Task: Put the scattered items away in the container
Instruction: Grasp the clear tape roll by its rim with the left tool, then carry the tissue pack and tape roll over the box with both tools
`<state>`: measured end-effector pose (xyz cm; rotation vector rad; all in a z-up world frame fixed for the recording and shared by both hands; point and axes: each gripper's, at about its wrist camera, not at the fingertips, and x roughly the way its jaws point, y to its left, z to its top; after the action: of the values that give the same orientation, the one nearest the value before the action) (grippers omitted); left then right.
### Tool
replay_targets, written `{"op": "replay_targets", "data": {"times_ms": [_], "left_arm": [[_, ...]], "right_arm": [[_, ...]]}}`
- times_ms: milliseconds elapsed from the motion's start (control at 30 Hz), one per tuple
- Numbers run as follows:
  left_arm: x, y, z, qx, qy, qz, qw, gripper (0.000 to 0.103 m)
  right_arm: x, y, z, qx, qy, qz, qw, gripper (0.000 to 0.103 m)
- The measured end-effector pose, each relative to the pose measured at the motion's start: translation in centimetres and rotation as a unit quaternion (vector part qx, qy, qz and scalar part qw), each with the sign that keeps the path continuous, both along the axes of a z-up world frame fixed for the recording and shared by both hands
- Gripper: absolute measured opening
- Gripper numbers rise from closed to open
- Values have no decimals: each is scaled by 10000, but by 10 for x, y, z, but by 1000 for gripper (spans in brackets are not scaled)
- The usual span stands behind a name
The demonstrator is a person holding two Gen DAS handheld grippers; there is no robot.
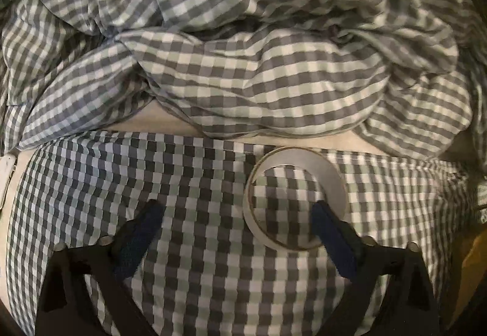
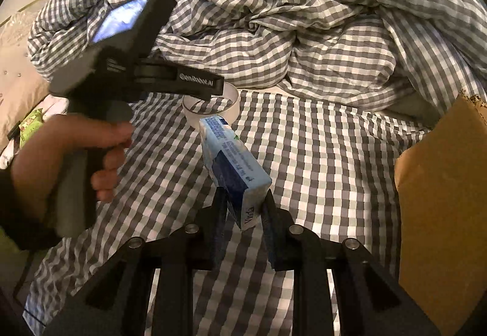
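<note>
The left gripper [image 1: 234, 214] spreads its fingers wide over a tape roll [image 1: 293, 197] lying on the bed [image 1: 91, 184]. The right gripper [image 2: 243, 208] clamps a blue box [image 2: 234, 159] near the cardboard box [image 2: 441, 199].

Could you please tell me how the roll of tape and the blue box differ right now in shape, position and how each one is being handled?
The roll of tape is a pale, hollow ring; the blue box is long, rectangular and printed. The tape lies flat on the checked bedsheet; the box is lifted above it. The left hand-held gripper is open, one finger inside the ring; the right hand-held gripper is shut on the box's end. Both are small household items.
</note>
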<state>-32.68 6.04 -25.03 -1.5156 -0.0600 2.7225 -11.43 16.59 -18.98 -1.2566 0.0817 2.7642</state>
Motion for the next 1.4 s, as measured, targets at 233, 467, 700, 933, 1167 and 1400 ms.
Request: {"op": "replay_targets", "data": {"times_ms": [233, 467, 700, 933, 1167, 1400], "left_arm": [[-9, 0, -22, 112, -321, -46, 9994, 14], [-4, -5, -15, 345, -229, 59, 9991, 5], [5, -6, 2, 315, -147, 17, 9994, 5], [30, -11, 43, 244, 165, -58, 9995, 5], [70, -13, 105, 141, 631, -153, 9978, 5], [124, -7, 171, 110, 1164, -251, 9928, 5]], "right_arm": [[1, 2, 1, -60, 33, -27, 10000, 22], [2, 0, 4, 4, 66, 61, 10000, 22], [9, 0, 13, -46, 135, 32, 9999, 22], [23, -7, 39, -46, 342, 52, 9994, 22], [49, -17, 82, 21, 695, -7, 9976, 22], [85, -23, 125, 106, 1047, -155, 9943, 22]]}}
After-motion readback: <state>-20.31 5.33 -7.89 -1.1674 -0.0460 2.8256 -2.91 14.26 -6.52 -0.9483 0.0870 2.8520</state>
